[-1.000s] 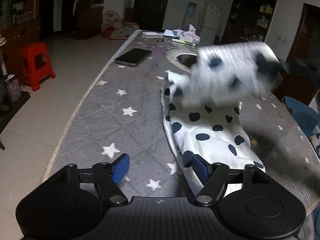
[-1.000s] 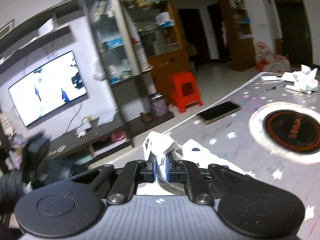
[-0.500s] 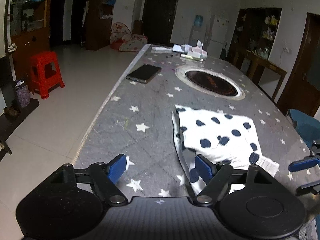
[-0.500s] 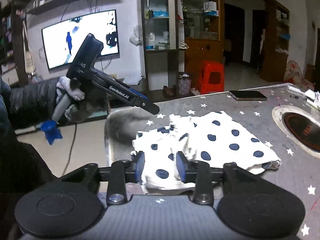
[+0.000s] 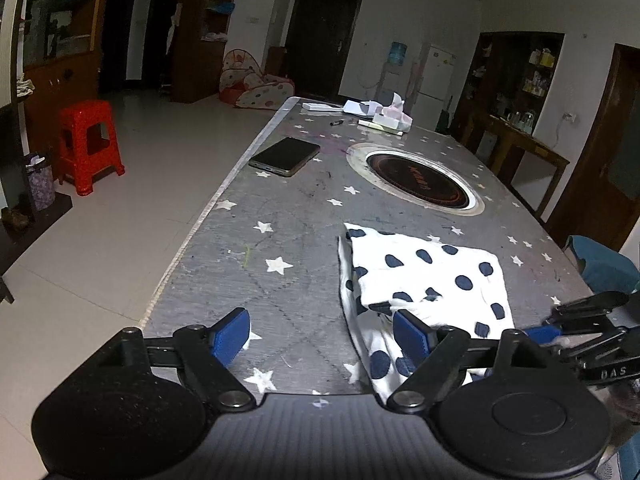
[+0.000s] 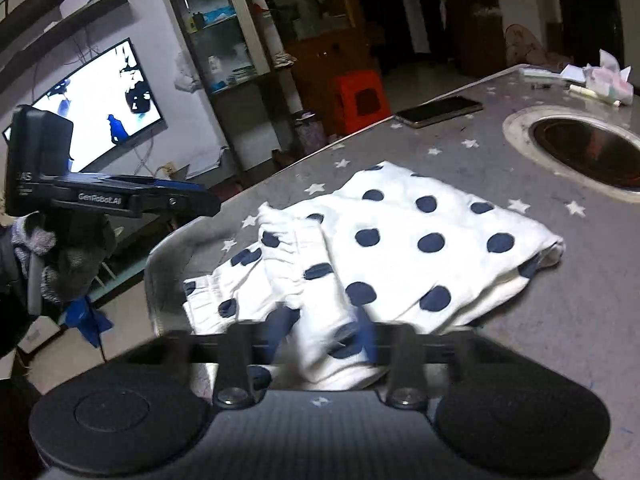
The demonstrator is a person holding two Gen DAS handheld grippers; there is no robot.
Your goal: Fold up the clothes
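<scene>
A white garment with dark blue dots [image 5: 428, 280] lies folded over on the grey star-patterned table [image 5: 288, 240], near its front edge. It also shows in the right wrist view [image 6: 400, 248]. My left gripper [image 5: 322, 338] is open and empty above the table's front edge, its right pad beside the garment's near edge. My right gripper [image 6: 324, 334] is open just over the garment's near corner, with cloth lying between its blurred fingers. The right gripper shows at the right edge of the left wrist view [image 5: 580, 320]. The left gripper shows at the left of the right wrist view [image 6: 120, 200].
A phone [image 5: 285, 156] lies on the table's left side. A round inset burner [image 5: 416, 178] sits mid-table. Papers and tissues [image 5: 376, 114] lie at the far end. A red stool [image 5: 88, 144] stands on the floor to the left. A blue chair [image 5: 604, 264] is at the right.
The right gripper laid the raised half of the garment over the rest, let go and opened. It now sits low at the garment's near corner. The left gripper stayed open.
</scene>
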